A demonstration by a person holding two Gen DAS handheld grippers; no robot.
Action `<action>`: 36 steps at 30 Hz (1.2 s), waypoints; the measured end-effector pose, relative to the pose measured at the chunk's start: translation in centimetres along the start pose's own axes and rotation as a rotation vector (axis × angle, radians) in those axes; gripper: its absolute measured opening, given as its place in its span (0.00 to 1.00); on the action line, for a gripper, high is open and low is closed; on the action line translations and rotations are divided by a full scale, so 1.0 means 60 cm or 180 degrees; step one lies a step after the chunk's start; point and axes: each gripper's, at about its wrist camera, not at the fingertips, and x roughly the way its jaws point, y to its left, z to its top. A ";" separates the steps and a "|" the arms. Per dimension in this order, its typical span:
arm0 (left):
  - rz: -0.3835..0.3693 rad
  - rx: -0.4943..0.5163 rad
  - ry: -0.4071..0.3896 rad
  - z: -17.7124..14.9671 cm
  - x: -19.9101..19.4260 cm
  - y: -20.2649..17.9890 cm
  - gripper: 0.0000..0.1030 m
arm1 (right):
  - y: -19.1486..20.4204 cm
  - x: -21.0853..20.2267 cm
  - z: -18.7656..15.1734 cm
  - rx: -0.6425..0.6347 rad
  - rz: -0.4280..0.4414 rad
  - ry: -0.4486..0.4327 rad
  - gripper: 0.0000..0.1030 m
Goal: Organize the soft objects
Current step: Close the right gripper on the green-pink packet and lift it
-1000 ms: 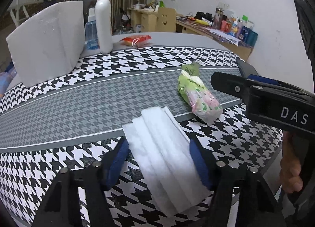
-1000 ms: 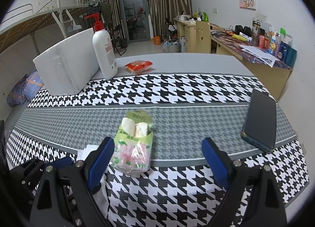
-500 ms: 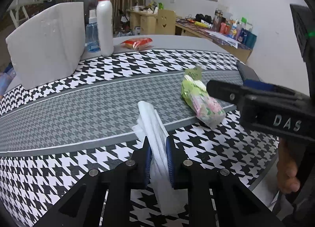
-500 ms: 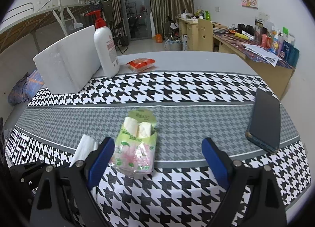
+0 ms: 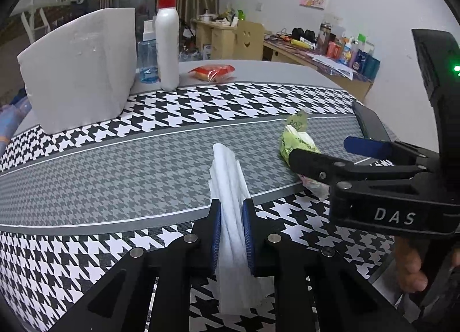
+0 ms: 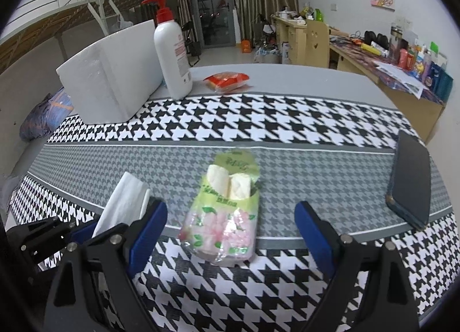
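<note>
My left gripper (image 5: 231, 209) is shut on a white folded tissue (image 5: 230, 179), squeezed into a narrow upright fold between the blue pads on the houndstooth tablecloth (image 5: 115, 165). The same tissue (image 6: 123, 205) shows at the left of the right wrist view, beside the left gripper's black frame. A green and pink tissue pack (image 6: 224, 217) with an open top lies on the grey band. My right gripper (image 6: 230, 217) stands open, its blue pads on either side of the pack's near end, not touching it. In the left wrist view the right gripper (image 5: 325, 150) covers part of the pack (image 5: 296, 142).
A white foam block (image 6: 112, 73), a white pump bottle (image 6: 172, 53) and a red snack packet (image 6: 227, 80) stand at the back of the table. A dark phone (image 6: 411, 182) lies near the right edge. A hand (image 5: 411, 265) holds the right gripper's grip.
The left gripper's pads closed on the flat tissue and pinched it into a narrow fold. The right gripper edged closer around the tissue pack.
</note>
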 end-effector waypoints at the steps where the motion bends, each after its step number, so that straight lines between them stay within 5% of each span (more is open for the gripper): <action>1: 0.0000 0.0002 0.0001 0.000 -0.001 0.000 0.16 | 0.001 0.001 0.000 0.0002 0.0004 0.0011 0.90; 8: 0.0011 0.0001 0.0013 0.003 0.002 0.004 0.16 | 0.000 0.010 -0.002 0.0053 0.0004 0.0050 0.90; 16: 0.0039 -0.0032 -0.0015 0.009 0.001 0.014 0.16 | 0.004 0.026 -0.005 0.0021 0.0041 0.0163 0.69; 27: 0.0043 -0.0057 -0.0012 0.007 0.001 0.015 0.16 | 0.005 0.026 -0.011 0.0016 0.0041 0.0175 0.50; 33: 0.0023 -0.0052 -0.0007 0.006 0.002 0.013 0.16 | 0.004 0.033 -0.014 0.0009 0.0047 0.0248 0.50; 36: 0.0024 -0.0064 -0.0012 0.007 0.001 0.016 0.16 | 0.008 0.033 -0.015 -0.0034 0.0012 0.0228 0.40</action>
